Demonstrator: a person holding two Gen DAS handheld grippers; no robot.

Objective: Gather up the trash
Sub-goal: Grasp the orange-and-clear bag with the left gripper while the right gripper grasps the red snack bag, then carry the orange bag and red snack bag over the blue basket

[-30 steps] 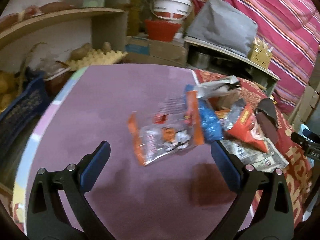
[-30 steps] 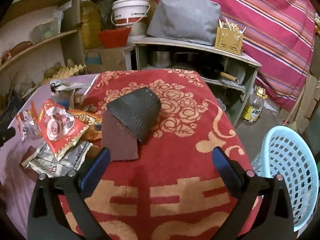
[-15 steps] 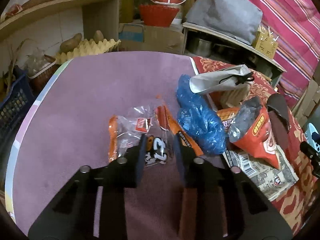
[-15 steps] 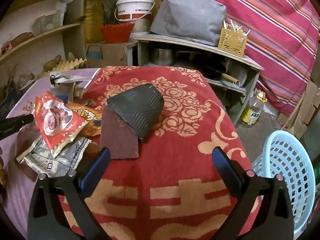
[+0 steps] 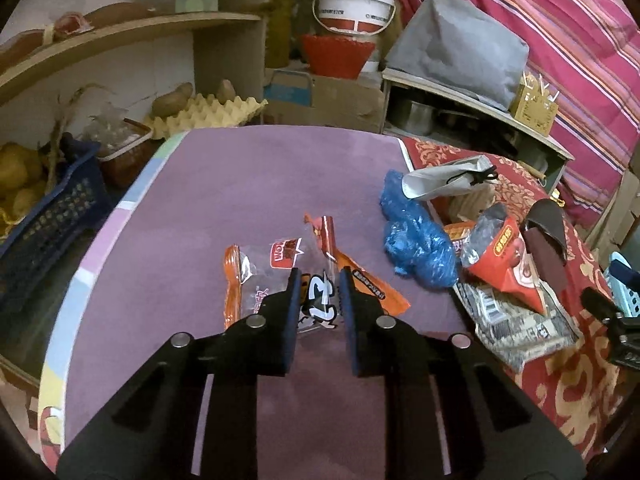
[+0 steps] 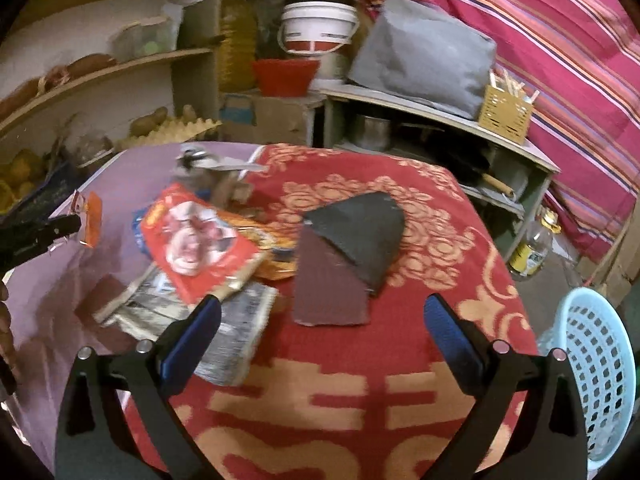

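Left wrist view: the left gripper [image 5: 320, 280] is closing its jaws on the clear orange-edged wrapper [image 5: 308, 280], which is lying on the purple table [image 5: 240, 176]; the wrapper is sitting between the blue pads [image 5: 294, 292] and bunching up there.
Change in left gripper: a second ago its jaws were standing wide with the wrapper lying flat beyond them; now they are narrow and the wrapper is crumpling upward between them.
Right wrist view: the right gripper [image 6: 322, 320] is hanging wide open over the red patterned cloth [image 6: 360, 392], gripping nothing.
Change in right wrist view: the picture is now blurring, and the trash pile is sitting nearer the middle of the view than a second ago.
Trash pile: the red snack bag [image 6: 200, 248] is lying on top of the printed paper [image 6: 236, 320], just beside the dark folded piece [image 6: 348, 256].
Other trash: the blue crumpled plastic [image 5: 416, 240] and the grey pouch [image 5: 444, 184] are lying to the right of the held wrapper.
Basket: the pale blue basket [image 6: 596, 368] is standing off the table's right edge, well apart from the wrapper.
Left gripper from the right: its tip [image 6: 60, 228] is showing at the left edge with an orange scrap of wrapper at it.
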